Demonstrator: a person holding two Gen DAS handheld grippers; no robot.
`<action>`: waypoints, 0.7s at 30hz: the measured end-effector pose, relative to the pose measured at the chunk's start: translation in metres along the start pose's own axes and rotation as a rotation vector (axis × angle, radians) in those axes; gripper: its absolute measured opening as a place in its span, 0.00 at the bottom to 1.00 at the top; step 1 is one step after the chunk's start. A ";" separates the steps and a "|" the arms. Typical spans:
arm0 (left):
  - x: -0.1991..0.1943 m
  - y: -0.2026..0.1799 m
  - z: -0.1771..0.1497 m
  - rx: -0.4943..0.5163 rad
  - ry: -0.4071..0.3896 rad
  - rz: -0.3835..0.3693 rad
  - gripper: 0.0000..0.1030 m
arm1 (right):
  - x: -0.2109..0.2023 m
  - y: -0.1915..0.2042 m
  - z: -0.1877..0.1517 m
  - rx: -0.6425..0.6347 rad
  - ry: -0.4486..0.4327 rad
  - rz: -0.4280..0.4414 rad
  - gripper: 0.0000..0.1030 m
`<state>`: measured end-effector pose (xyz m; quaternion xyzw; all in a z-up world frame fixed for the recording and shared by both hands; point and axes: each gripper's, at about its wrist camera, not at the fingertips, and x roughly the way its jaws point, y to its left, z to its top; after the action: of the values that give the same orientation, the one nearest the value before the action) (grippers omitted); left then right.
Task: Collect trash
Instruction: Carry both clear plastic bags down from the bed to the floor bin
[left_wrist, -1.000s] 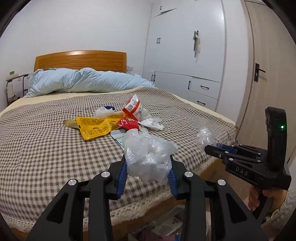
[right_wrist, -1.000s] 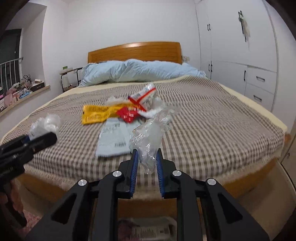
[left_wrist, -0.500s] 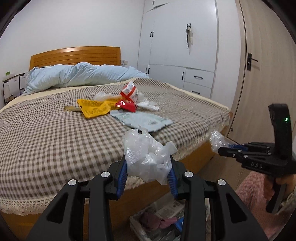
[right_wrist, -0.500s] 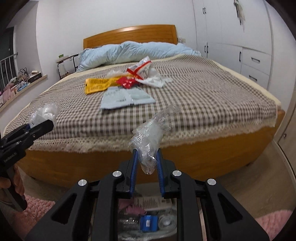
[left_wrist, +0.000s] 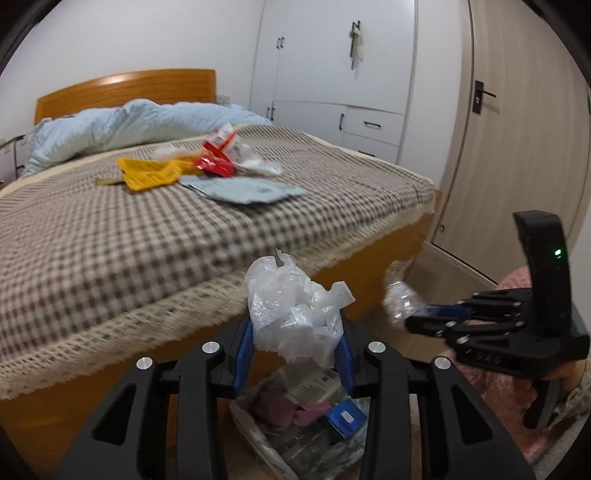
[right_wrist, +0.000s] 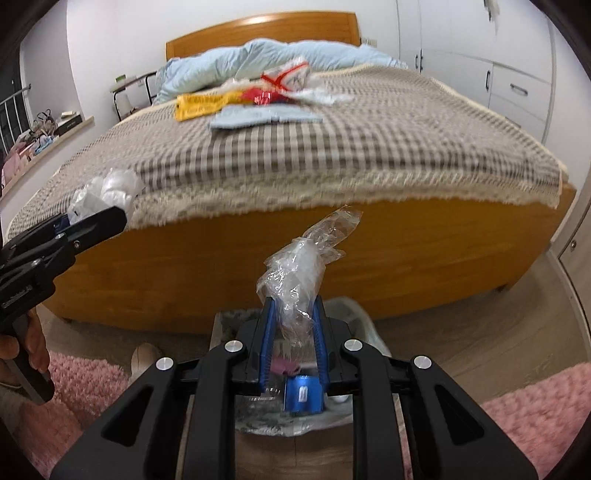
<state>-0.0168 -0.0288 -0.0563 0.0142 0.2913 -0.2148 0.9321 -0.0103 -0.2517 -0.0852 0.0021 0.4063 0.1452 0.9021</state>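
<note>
My left gripper (left_wrist: 295, 334) is shut on a crumpled white plastic bag (left_wrist: 295, 310) and holds it above the trash bin (left_wrist: 306, 424) on the floor at the foot of the bed. My right gripper (right_wrist: 293, 314) is shut on a clear plastic wrapper (right_wrist: 306, 266) above the same bin (right_wrist: 354, 314). Each gripper shows in the other's view: the right one (left_wrist: 410, 317) and the left one (right_wrist: 88, 218). More trash lies on the bed: a yellow packet (left_wrist: 151, 171), a red wrapper (left_wrist: 216, 166), a pale blue mailer (left_wrist: 243, 188).
The bed (left_wrist: 110, 236) has a checked cover and an orange wooden frame. A light blue duvet (left_wrist: 140, 122) lies at its head. Pink rugs (right_wrist: 535, 424) flank the bin. A wardrobe (left_wrist: 332, 74) and a door (left_wrist: 517, 129) stand to the right.
Both grippers have pulled back from the bed and dropped lower with their plastic. They now hang over the bin on the floor.
</note>
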 end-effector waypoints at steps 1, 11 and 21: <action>0.002 -0.003 -0.001 0.005 0.008 -0.005 0.34 | 0.004 0.000 -0.003 -0.001 0.012 0.001 0.19; 0.028 -0.013 -0.034 -0.056 0.123 -0.026 0.34 | 0.036 -0.006 -0.034 -0.004 0.119 0.003 0.19; 0.033 -0.012 -0.054 -0.113 0.170 0.016 0.34 | 0.048 -0.012 -0.053 -0.015 0.185 0.011 0.19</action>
<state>-0.0265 -0.0443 -0.1179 -0.0179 0.3808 -0.1889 0.9050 -0.0154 -0.2566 -0.1574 -0.0157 0.4866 0.1524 0.8601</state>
